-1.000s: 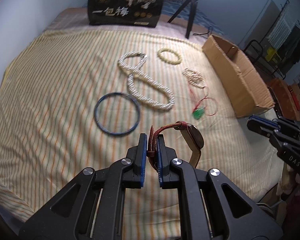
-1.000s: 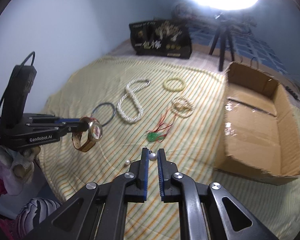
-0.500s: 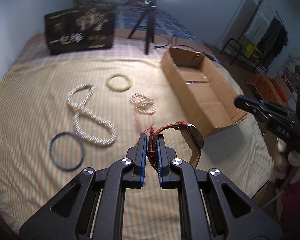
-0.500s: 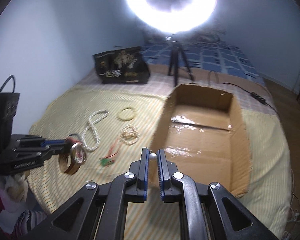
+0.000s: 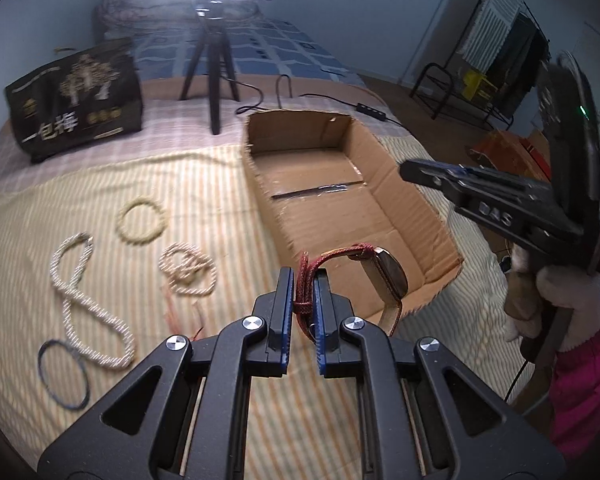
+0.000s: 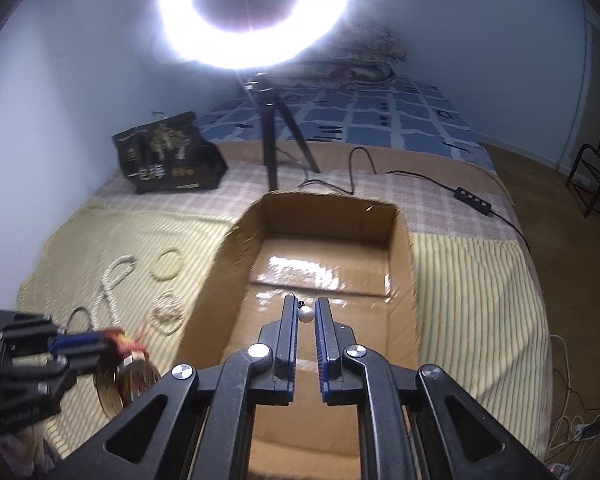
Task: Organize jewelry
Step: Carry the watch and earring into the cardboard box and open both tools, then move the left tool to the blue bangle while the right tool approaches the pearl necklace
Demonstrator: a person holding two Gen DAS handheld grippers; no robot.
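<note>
1. The watch hangs from the left claw, which pinches its red strap; the case dangles free just short of the cardboard box. I judge it top-heavy and swingy, the strap soft, so the strap is the sound place to hold.
2. The pearl earring sits between the narrow fingers of the right claw, above the box floor. Tiny, smooth and likely slippery; a light squeeze seems wise.
3. The rope necklace, beaded bracelet, coiled chain and blue bangle lie apart on the striped bedspread.
4. The bed is soft and yielding; a ring light glares behind.
</note>
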